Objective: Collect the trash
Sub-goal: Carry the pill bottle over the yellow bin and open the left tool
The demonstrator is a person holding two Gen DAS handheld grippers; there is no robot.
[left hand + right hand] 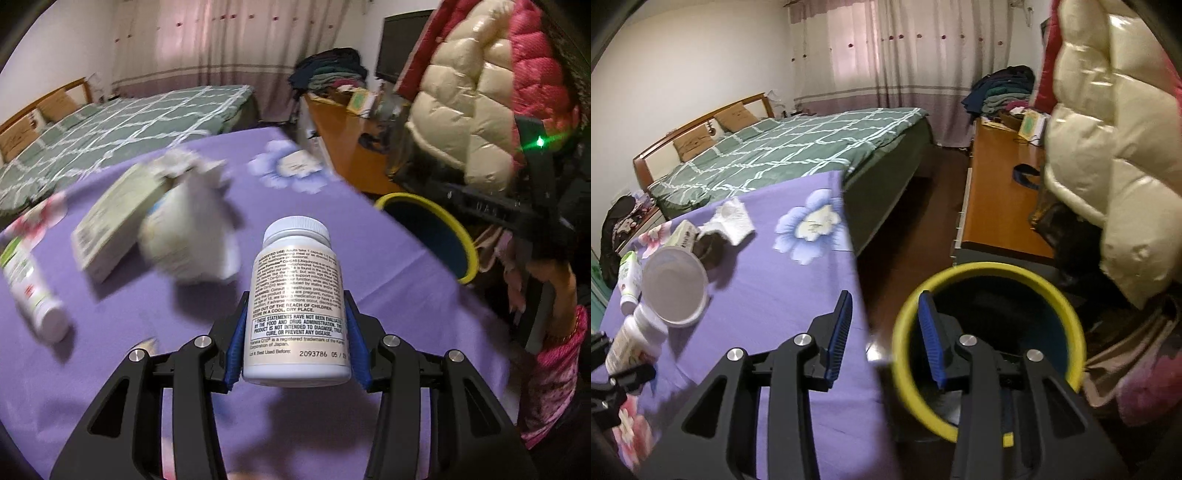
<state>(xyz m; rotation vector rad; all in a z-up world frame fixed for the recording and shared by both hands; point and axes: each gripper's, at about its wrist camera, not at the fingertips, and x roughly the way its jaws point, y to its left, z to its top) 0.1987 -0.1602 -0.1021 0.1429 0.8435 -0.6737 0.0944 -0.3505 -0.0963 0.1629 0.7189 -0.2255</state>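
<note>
Pill bottle [296,306] upright between left claw [295,334] pads (gripped).

A green checked bed [798,147] stands before pink curtains [905,55], white walls, beside an orange desk [1001,192].

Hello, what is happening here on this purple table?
A person is collecting trash with two handheld grippers. The left gripper is shut on a white pill bottle, held above the purple tablecloth. The right gripper is open and empty, at the table edge over the yellow-rimmed bin on the floor. A tube, a small box, crumpled paper and a plastic cup remain on the table.
</note>
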